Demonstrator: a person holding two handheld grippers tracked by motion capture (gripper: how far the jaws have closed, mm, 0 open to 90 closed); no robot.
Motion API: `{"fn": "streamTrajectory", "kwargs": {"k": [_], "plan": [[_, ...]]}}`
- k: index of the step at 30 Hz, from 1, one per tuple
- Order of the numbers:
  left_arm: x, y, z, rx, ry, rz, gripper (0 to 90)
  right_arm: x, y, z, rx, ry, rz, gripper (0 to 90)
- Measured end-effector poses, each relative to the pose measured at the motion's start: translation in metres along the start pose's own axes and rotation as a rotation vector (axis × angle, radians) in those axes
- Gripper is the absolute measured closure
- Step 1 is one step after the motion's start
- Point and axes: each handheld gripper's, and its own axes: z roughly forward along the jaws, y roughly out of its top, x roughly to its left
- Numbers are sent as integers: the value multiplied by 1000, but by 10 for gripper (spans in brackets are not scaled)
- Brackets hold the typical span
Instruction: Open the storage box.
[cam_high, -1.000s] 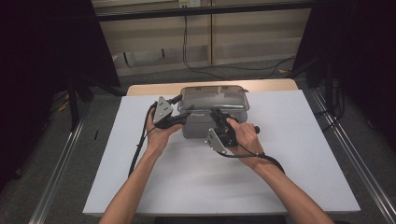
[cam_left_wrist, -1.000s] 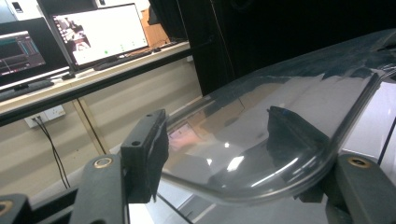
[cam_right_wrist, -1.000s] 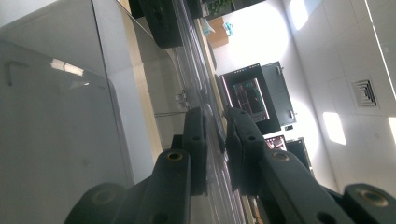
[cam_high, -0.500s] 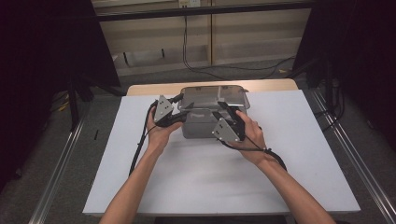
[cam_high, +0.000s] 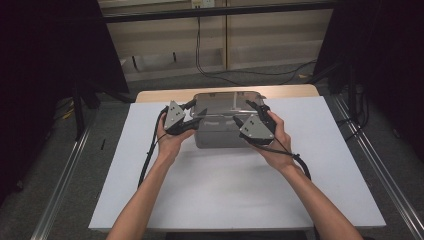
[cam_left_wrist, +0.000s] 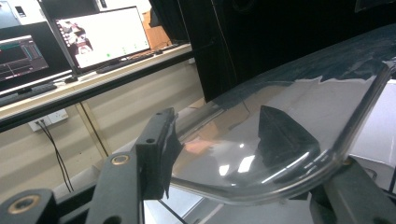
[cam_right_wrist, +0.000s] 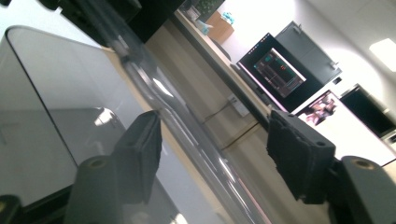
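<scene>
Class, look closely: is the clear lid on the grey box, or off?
On: the clear lid sits atop the grey box, level with its rim.

One clear, round-cornered plastic box with a transparent lid (cam_high: 227, 120) sits on one white rectangular table top (cam_high: 240, 200), toward its far edge. Two hand-held black two-jaw grippers flank that box: the left gripper (cam_high: 192, 121) at its left end, the right gripper (cam_high: 240, 120) at its right end. Each carries one grey three-cornered plate, two plates in all, and each trails one black cable, two cables in all. Two bare forearms reach toward the box. Beyond the box, the right gripper view shows three lit monitor screens, and the left gripper view shows two.
</scene>
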Motion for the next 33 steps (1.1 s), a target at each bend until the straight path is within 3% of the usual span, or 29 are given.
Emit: {"fn": "streamTrajectory", "kwargs": {"k": [2,3,4,5,6,7,8,9,13,14,18,23,28,33], "plan": [[0,0,0,-4,2,-5,471,-4,-3,0,7,5,34,296],[0,0,0,-4,2,-6,471,-8,-6,-1,6,13,73,283],[0,0,0,-4,2,-7,471,-8,-6,-1,6,13,73,283],[0,1,1,-9,0,-16,472,-12,-9,0,5,26,116,255],[0,1,1,-9,0,-16,473,-12,-9,0,5,26,116,255],[1,2,0,-2,-2,-6,478,-17,-13,-1,3,38,156,239],[1,2,0,-2,-2,-6,481,-17,-13,-1,3,38,156,239],[2,2,0,-6,-2,-13,485,-21,-17,-1,-4,42,195,229],[3,4,1,-10,3,-9,495,-27,-22,-3,-12,46,239,225],[4,4,1,-10,2,-12,498,-31,-26,-3,-30,62,276,211],[4,5,1,-11,1,-18,502,-35,-33,-3,-37,81,326,184],[4,7,1,-4,1,-17,508,-43,-43,-1,-54,98,437,165],[6,10,1,0,4,-13,519,-46,-47,1,-54,104,459,176],[7,11,2,-3,16,-20,520,-47,-50,5,-33,87,448,207]]}}
